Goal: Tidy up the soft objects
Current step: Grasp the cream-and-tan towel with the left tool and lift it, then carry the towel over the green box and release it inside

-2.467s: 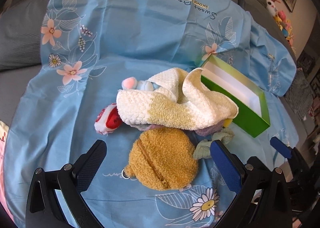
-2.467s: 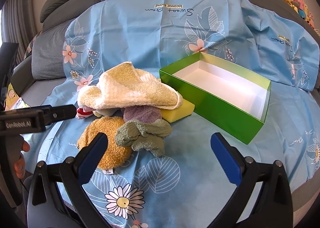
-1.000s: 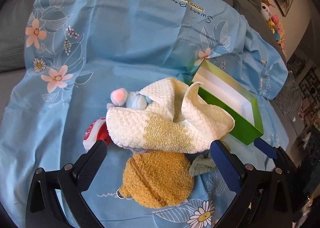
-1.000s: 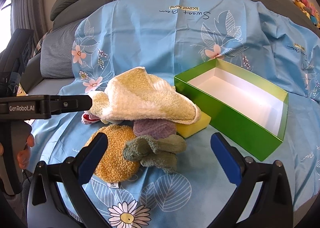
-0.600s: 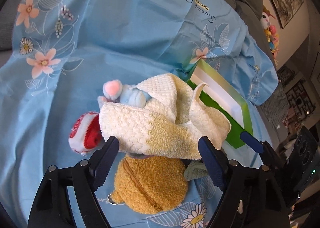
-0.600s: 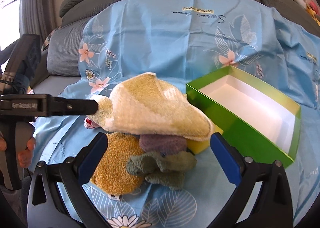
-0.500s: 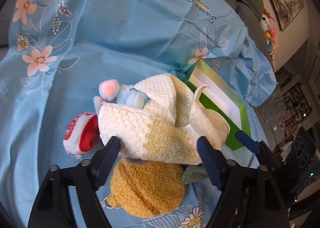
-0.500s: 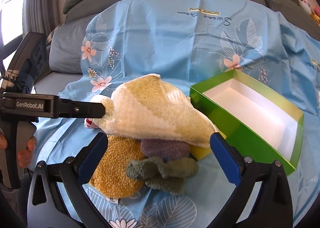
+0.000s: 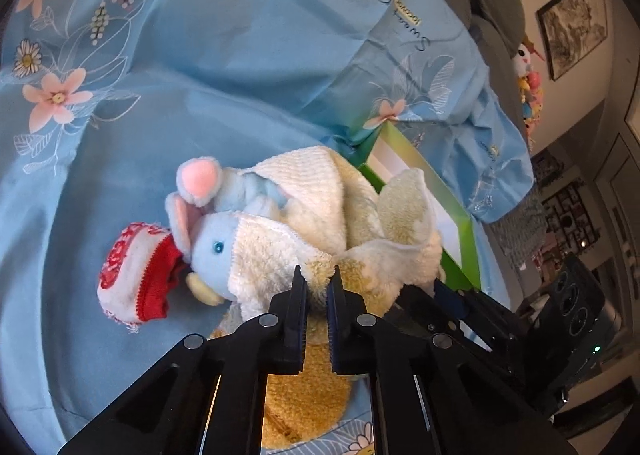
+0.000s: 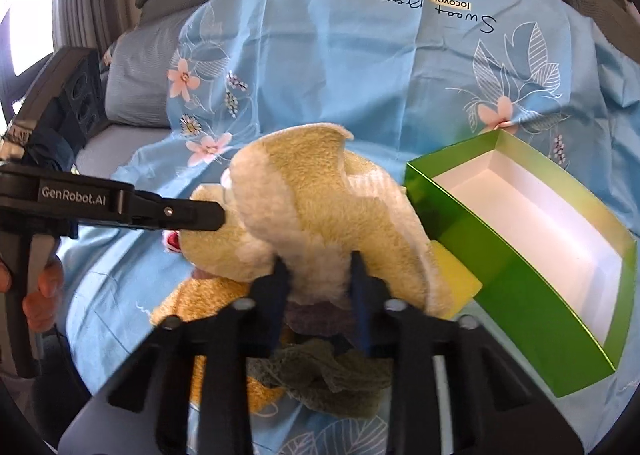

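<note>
Pinching one cream towel (image 10: 316, 211), left gripper (image 9: 317, 287) fully clamped, right gripper (image 10: 316, 267) jaws closing on a fold; lifting may drag the blue plush mouse (image 9: 216, 243) along.

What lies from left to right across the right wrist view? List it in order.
Person's hand → left gripper → cream towel → yellow sponge → green box.

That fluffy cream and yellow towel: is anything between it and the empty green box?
Nothing visible blocks the way. The fluffy cream and yellow towel lies right beside the open green cardboard box, whose white inside is bare. Both grippers' jaws pinch the towel.
</note>
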Demonstrator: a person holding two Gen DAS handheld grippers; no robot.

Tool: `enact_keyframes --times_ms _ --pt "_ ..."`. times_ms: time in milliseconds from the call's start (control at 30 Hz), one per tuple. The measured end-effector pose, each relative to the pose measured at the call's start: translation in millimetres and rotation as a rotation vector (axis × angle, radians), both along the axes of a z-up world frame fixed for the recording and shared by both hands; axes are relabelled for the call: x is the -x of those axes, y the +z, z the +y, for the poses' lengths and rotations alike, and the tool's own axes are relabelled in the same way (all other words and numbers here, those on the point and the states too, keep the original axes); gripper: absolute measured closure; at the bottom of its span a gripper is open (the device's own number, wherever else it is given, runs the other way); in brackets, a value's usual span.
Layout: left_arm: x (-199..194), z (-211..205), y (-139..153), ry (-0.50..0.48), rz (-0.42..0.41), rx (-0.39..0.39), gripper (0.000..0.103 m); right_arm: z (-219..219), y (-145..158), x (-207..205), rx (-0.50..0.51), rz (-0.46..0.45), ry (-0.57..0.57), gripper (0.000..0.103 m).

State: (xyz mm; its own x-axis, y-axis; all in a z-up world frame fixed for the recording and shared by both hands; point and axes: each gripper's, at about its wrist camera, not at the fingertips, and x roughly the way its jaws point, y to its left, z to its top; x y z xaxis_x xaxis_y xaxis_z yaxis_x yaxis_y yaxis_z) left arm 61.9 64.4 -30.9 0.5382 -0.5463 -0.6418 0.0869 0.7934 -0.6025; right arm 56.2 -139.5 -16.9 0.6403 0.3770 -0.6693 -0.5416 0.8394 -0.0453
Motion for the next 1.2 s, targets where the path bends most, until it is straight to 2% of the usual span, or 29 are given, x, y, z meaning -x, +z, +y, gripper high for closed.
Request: enact_keyframes --times_ms 167,400,567,733,867,1000,1100,1200 --pt "17 2 37 -0.013 -0.107 0.019 0.096 2 26 15 -0.047 -0.059 0.018 0.087" --pt "26 -4 96 -0.032 -0.217 0.011 0.096 10 94 31 -0.111 -0.207 0.057 0.087" --pt "17 -16 136 -0.055 -0.277 0.016 0.096 13 133 37 -0.102 -0.302 0.06 0.087" --pt "-6 -42 160 -0.101 -0.297 -0.014 0.096 2 164 31 -0.088 -0.383 0.024 0.087" --pt "-29 -72 168 -0.145 -0.3 -0.045 0.096 -19 171 18 -0.063 -0.409 -0.031 0.087" --pt "-61 -113 163 -0.208 -0.279 -0.077 0.096 -53 168 -6 -0.062 -0.398 -0.118 0.087" --pt "-87 -149 144 -0.245 -0.247 -0.136 0.096 -84 153 -33 -0.074 -0.346 -0.196 0.086" --pt "-113 -177 115 -0.268 -0.18 -0.172 0.096 -108 132 -57 -0.091 -0.268 -0.258 0.084"
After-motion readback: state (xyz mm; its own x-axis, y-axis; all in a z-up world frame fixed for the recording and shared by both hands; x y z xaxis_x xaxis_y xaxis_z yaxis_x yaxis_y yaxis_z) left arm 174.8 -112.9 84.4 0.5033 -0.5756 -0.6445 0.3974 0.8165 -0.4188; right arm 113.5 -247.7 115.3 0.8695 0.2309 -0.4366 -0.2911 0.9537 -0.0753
